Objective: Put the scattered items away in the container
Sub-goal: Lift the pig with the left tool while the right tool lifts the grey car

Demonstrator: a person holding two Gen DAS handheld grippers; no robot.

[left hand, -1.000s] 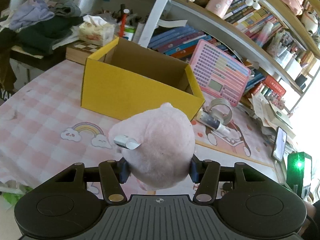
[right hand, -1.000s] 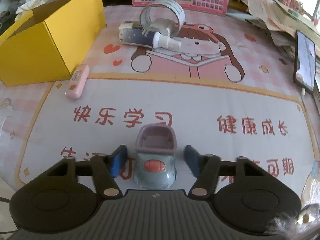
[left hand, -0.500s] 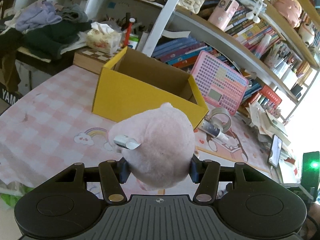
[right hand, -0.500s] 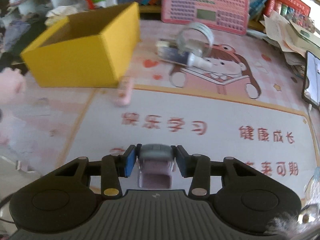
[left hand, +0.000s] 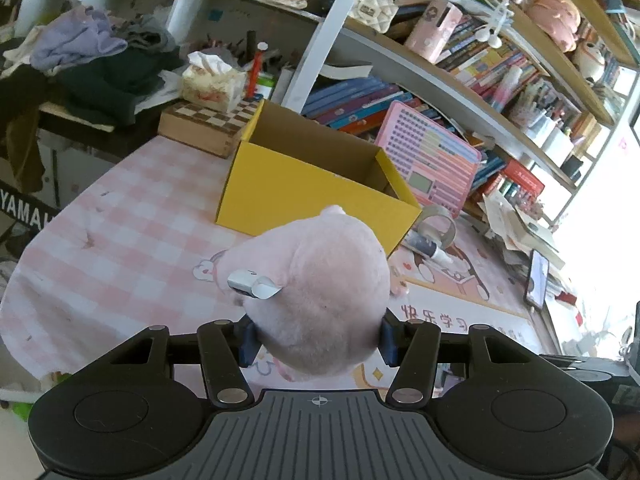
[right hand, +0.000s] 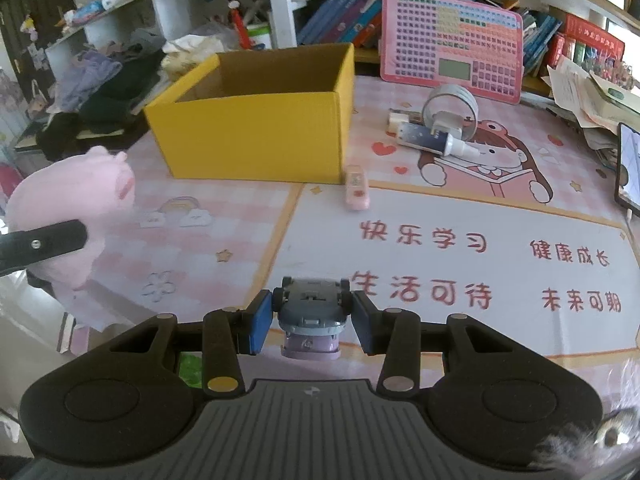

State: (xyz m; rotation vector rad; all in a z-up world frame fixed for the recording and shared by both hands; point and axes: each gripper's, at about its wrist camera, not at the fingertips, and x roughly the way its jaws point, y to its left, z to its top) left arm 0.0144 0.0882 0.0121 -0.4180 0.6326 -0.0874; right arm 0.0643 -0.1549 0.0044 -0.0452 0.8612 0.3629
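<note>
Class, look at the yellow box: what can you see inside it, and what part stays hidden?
Inside the box only bare brown cardboard walls show. Its floor is hidden by the front wall in both views, so anything lying there cannot be seen.

Bright daylight blows out the right edge of the left wrist view, fisheye bends the cluttered wooden bookshelves, and both views stay sharp.

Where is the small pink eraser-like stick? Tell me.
In the right wrist view, the pink stick lies flat on the mat, beside the yellow box's near right corner.
</note>
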